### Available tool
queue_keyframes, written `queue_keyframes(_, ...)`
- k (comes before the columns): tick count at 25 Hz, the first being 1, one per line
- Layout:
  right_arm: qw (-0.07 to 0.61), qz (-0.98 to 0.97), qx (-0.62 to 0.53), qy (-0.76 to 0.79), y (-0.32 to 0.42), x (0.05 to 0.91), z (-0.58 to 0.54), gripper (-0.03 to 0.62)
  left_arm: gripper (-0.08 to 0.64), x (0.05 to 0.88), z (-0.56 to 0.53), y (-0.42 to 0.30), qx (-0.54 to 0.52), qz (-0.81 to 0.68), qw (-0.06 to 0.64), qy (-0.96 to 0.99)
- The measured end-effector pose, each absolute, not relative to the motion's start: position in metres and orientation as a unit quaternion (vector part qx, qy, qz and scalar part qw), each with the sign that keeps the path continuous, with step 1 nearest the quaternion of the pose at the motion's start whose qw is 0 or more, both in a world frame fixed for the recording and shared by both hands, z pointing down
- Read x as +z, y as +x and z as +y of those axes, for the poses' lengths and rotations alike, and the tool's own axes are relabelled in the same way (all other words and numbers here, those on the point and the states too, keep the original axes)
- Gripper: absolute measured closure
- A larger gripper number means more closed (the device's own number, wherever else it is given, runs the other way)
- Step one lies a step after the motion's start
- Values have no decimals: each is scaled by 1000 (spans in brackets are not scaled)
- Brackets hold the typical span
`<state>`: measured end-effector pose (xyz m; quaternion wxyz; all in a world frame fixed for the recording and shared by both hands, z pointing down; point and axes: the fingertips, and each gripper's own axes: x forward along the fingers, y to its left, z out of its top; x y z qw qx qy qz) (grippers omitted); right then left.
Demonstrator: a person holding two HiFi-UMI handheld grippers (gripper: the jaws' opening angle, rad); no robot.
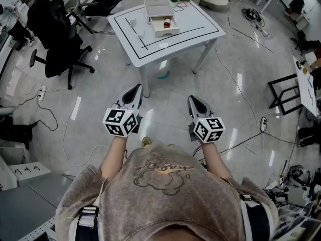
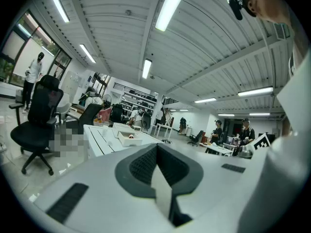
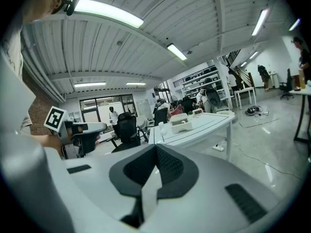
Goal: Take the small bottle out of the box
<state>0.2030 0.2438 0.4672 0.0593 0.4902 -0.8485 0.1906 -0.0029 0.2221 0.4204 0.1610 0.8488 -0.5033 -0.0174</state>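
Left tongs and right tongs hung closed, empty; open floor separated them from the far surface bearing the box.

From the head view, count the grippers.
2. The left gripper is at the view's left, the right gripper at its right, both over the floor, short of the table. None looks hidden.

Small bottle in box on table, chair left of table, left gripper and right gripper side by side, well before it.
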Motion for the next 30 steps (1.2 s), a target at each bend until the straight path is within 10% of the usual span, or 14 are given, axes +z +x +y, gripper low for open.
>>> queue_keyframes(30, 44, -821, 171, 544, 144, 480, 182, 596, 552, 432, 153, -58, -34, -457, 150, 876)
